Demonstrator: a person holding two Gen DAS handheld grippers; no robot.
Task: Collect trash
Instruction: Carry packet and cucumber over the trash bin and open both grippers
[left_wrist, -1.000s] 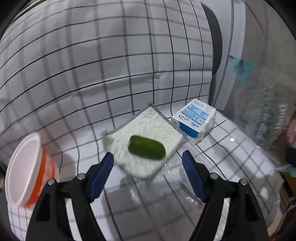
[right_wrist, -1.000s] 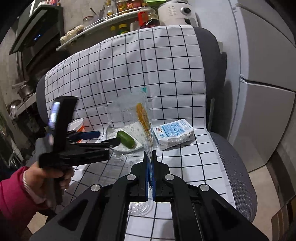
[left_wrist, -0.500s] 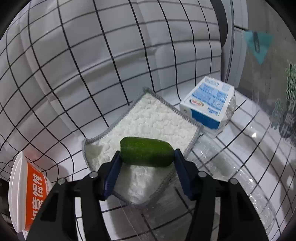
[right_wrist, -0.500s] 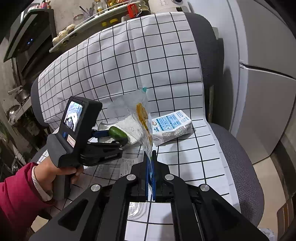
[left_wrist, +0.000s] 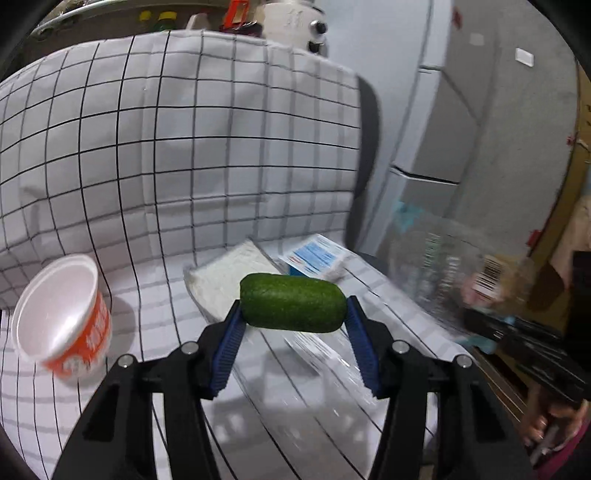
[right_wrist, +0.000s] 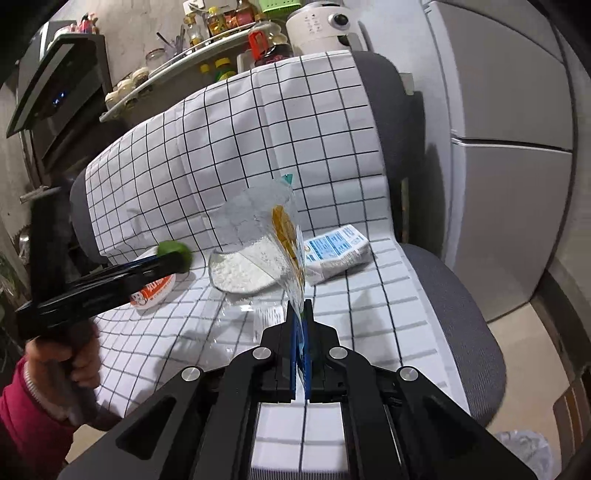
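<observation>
My left gripper (left_wrist: 293, 308) is shut on a green cucumber piece (left_wrist: 293, 302) and holds it in the air above the checkered chair seat; the cucumber piece also shows in the right wrist view (right_wrist: 175, 251). My right gripper (right_wrist: 300, 314) is shut on the edge of a clear plastic bag (right_wrist: 258, 229), which stands up open in front of it; the bag also shows blurred in the left wrist view (left_wrist: 443, 273). A white cloth (left_wrist: 231, 275) lies on the seat, and shows in the right wrist view (right_wrist: 240, 271).
An orange and white cup (left_wrist: 62, 314) lies tipped at the left of the seat. A blue and white carton (right_wrist: 338, 249) lies behind the cloth. A clear plastic wrapper (left_wrist: 325, 354) lies flat on the seat. A grey fridge (right_wrist: 509, 147) stands right of the chair.
My left gripper has closed on the cucumber piece and lifted it off the cloth, moving back and left. The right gripper still holds the bag up.
</observation>
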